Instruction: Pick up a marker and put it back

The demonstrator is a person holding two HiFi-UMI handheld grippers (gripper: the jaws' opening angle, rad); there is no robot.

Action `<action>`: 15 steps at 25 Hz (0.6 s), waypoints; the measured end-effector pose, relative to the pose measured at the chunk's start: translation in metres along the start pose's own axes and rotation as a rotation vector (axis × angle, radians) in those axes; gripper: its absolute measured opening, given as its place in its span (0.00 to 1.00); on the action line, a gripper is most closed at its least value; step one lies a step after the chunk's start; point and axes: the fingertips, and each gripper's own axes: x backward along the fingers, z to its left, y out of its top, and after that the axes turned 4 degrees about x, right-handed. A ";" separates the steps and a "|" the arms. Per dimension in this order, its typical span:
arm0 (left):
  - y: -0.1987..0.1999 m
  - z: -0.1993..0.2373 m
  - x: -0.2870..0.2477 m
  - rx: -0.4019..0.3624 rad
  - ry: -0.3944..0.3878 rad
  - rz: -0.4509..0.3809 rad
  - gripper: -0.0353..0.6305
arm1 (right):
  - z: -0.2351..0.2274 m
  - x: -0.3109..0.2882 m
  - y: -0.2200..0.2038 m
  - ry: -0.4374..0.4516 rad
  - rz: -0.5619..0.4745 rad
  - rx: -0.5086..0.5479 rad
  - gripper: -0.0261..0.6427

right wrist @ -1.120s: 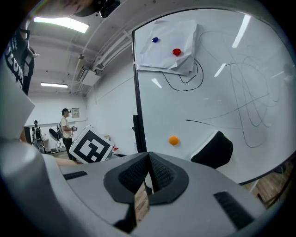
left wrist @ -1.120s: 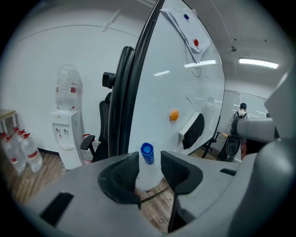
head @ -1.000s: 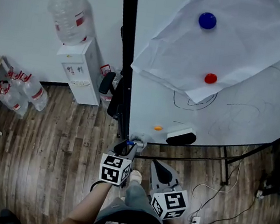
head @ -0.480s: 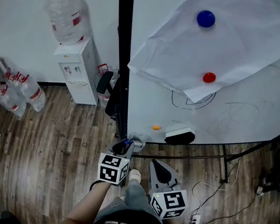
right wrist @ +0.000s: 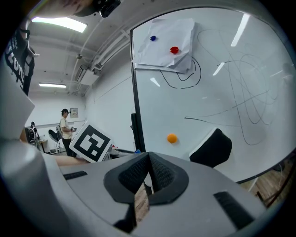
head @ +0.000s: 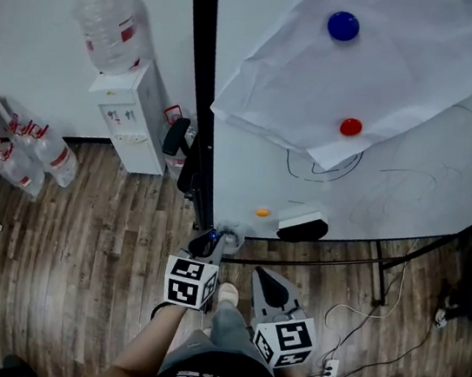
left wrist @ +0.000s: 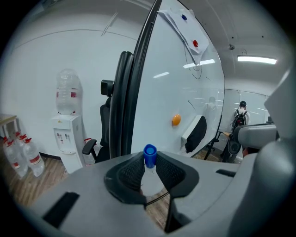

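Observation:
A marker with a blue cap (left wrist: pixel 149 156) and a pale body stands between the pads of my left gripper (left wrist: pixel 149 170). The jaws are closing and both pads touch the marker's sides. In the head view the left gripper (head: pixel 209 242) points at the lower left corner of the whiteboard (head: pixel 411 192), with the blue cap (head: pixel 211 240) showing at its tip. My right gripper (head: pixel 259 275) hangs just right of it, below the board's edge. Its pads meet with nothing between them in the right gripper view (right wrist: pixel 149 174).
On the whiteboard are a black eraser (head: pixel 303 228), an orange magnet (head: pixel 262 213), and a paper sheet (head: pixel 368 71) under red (head: pixel 351 127) and blue (head: pixel 343 25) magnets. A water dispenser (head: pixel 128 114), bottles (head: pixel 34 157) and a chair (head: pixel 181 144) stand left. Cables (head: pixel 372 335) lie on the floor.
The left gripper's jaws have narrowed onto the marker by the board's corner. The head view has shifted a little; the right gripper has stayed in place.

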 end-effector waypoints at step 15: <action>0.011 -0.008 0.004 -0.019 -0.005 -0.036 0.17 | -0.004 0.011 0.001 -0.008 -0.018 -0.001 0.03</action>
